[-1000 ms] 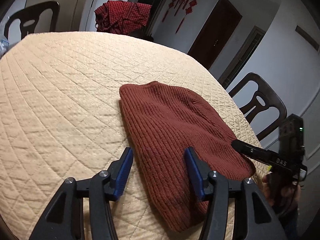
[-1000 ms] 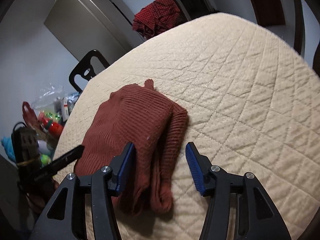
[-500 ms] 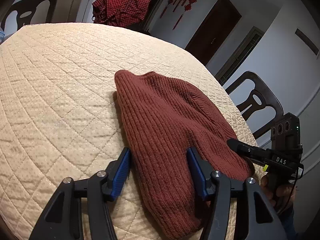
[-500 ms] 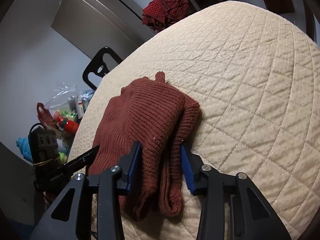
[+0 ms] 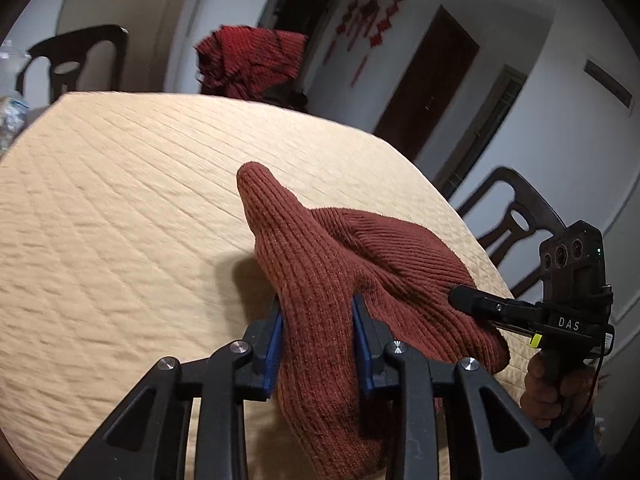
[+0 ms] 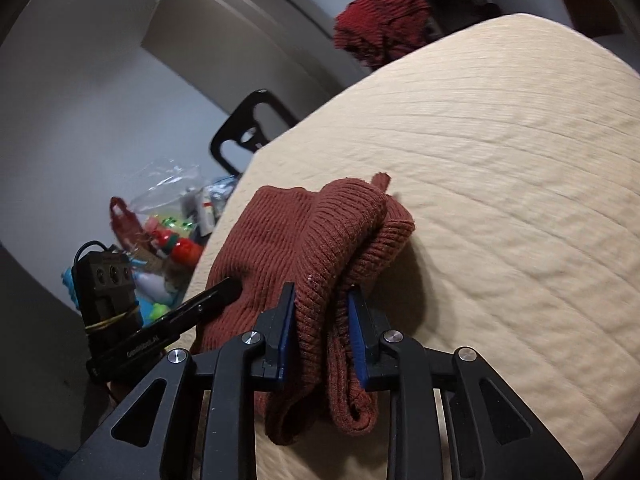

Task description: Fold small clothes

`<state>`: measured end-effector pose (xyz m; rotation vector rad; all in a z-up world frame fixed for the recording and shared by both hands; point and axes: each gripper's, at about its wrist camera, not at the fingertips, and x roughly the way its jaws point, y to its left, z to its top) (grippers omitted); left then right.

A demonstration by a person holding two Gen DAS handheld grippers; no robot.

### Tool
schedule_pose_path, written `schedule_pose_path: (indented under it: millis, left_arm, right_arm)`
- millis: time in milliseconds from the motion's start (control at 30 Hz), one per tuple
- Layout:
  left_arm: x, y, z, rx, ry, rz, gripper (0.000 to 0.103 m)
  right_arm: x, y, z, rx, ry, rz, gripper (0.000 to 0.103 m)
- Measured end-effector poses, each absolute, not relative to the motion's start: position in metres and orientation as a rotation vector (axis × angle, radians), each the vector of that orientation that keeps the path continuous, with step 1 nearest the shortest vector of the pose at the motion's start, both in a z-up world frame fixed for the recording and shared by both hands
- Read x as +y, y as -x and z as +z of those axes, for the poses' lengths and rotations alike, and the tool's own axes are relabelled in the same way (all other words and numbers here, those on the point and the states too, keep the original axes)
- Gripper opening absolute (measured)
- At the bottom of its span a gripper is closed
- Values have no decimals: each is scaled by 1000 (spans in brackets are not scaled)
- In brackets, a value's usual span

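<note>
A rust-brown ribbed knit garment (image 5: pixel 352 264) lies at the near edge of a round table with a beige quilted cover (image 5: pixel 120 200). My left gripper (image 5: pixel 318 324) is shut on the garment's left end and has it bunched up off the cover. My right gripper (image 6: pixel 322 318) is shut on the other end of the garment (image 6: pixel 320 240), pinching several folded layers. The right gripper also shows in the left wrist view (image 5: pixel 500 308), the left gripper in the right wrist view (image 6: pixel 192 312). The garment sags between the two grips.
A red checked cloth (image 5: pixel 248 60) hangs on a chair beyond the table's far edge. Dark wooden chairs (image 5: pixel 516 220) stand around the table. Bags and colourful items (image 6: pixel 168 232) sit on the floor to the left. The cover (image 6: pixel 500 160) stretches away beyond the garment.
Both grippers have closed on the garment's ends and lifted them, so the flat garment now bunches up. The views have tilted and blurred with the motion.
</note>
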<state>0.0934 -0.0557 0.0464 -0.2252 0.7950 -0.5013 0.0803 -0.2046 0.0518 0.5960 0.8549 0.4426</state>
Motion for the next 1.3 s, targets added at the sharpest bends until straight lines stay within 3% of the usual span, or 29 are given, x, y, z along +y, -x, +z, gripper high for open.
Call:
schedule_pose_path:
  millis: [433,600,767,1067,1300]
  left_arm:
    - [54,-132,67,698,220,-345,33]
    - [86,-148,49,722,234,-315,33]
    - [100,-155,14,812,234,-248,39]
    - [94,-113,43,677,203,-245,39]
    - [76,-148,17,762,161,-269,38]
  right_arm:
    - [-81,-165,53,871,-505,619,25]
    - [-52,-186,35,908,-482,619,26]
    - [-48,-189,12,987,-437,565,30]
    - [-57,-172,54,859,-307,509,30]
    - [-26,-209,22,947,-169,454,30]
